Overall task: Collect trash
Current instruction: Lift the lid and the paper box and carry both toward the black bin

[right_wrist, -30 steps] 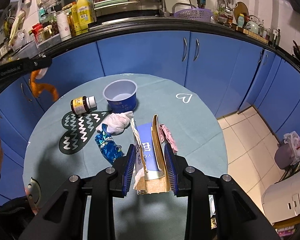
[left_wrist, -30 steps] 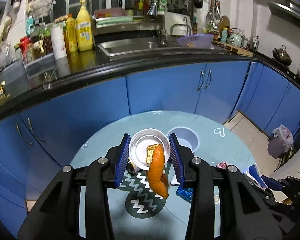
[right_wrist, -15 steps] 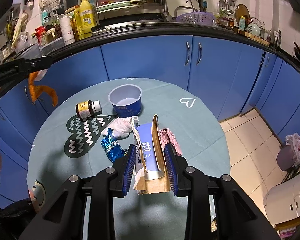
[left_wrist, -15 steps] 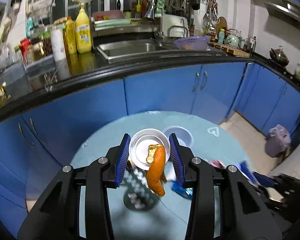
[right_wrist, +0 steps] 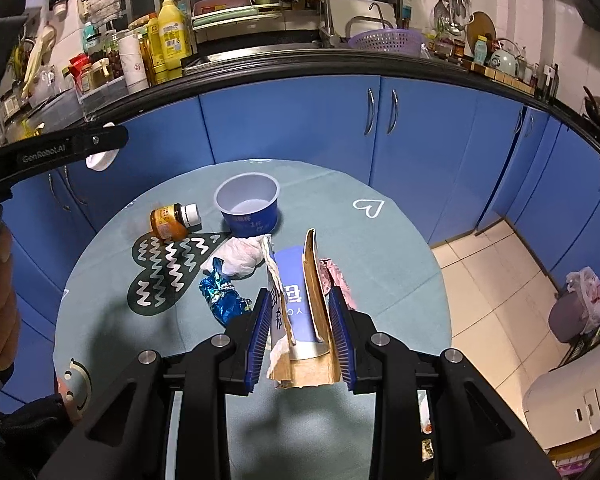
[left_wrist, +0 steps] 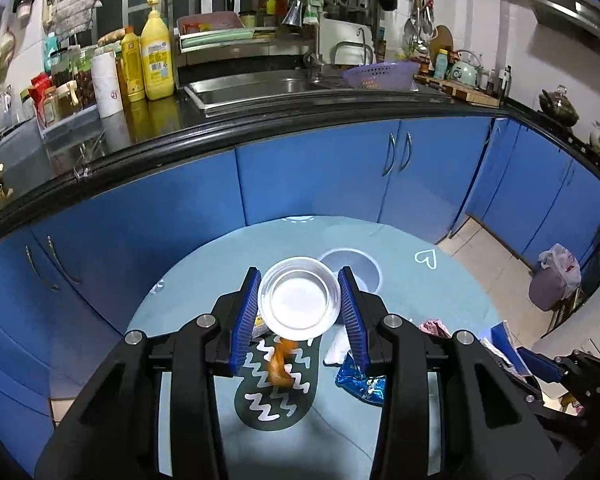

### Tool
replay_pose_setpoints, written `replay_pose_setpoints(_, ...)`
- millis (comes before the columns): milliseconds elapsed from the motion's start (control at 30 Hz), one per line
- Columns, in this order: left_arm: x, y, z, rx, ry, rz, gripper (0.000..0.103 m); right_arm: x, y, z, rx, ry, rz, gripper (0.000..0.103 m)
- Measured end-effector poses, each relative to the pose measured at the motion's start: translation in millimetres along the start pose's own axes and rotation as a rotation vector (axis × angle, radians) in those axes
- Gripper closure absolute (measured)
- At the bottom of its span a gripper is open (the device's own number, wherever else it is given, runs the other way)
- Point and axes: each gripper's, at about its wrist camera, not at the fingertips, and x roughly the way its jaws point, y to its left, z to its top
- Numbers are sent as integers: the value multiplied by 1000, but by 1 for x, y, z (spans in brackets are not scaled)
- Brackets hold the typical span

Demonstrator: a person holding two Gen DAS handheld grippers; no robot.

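My left gripper point(left_wrist: 300, 312) is shut on a clear plastic cup point(left_wrist: 298, 300), held high above the round teal table point(left_wrist: 440, 300). An orange peel point(left_wrist: 280, 364) shows just below the cup, over the dark heart pattern. My right gripper point(right_wrist: 302, 328) is shut on a torn blue carton point(right_wrist: 300, 300) above the table. On the table lie a blue bowl point(right_wrist: 248, 208), an amber bottle point(right_wrist: 172, 222) on its side, a crumpled white tissue point(right_wrist: 240, 256), a blue foil wrapper point(right_wrist: 224, 300) and a pink wrapper point(right_wrist: 336, 280).
Blue kitchen cabinets point(left_wrist: 320, 176) and a black counter with a sink point(left_wrist: 252, 88) stand behind the table. A bin with a plastic bag point(right_wrist: 576, 304) stands on the tiled floor at the right. The left gripper's arm point(right_wrist: 60, 148) crosses the right wrist view's upper left.
The orange peel has left the cup in my left gripper and now shows below it. The right gripper still holds the carton and has shifted little.
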Motion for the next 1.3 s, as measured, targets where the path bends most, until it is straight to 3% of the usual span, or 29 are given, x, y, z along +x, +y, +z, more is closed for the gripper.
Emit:
replay_pose_setpoints(700, -3, -8, -11, 21, 33, -17, 62, -19, 2, 3, -6, -40, -14, 74)
replay_pose_setpoints(1300, -17, -101, -16, 162, 41, -129, 62, -69, -64, -24, 99, -96, -116, 74)
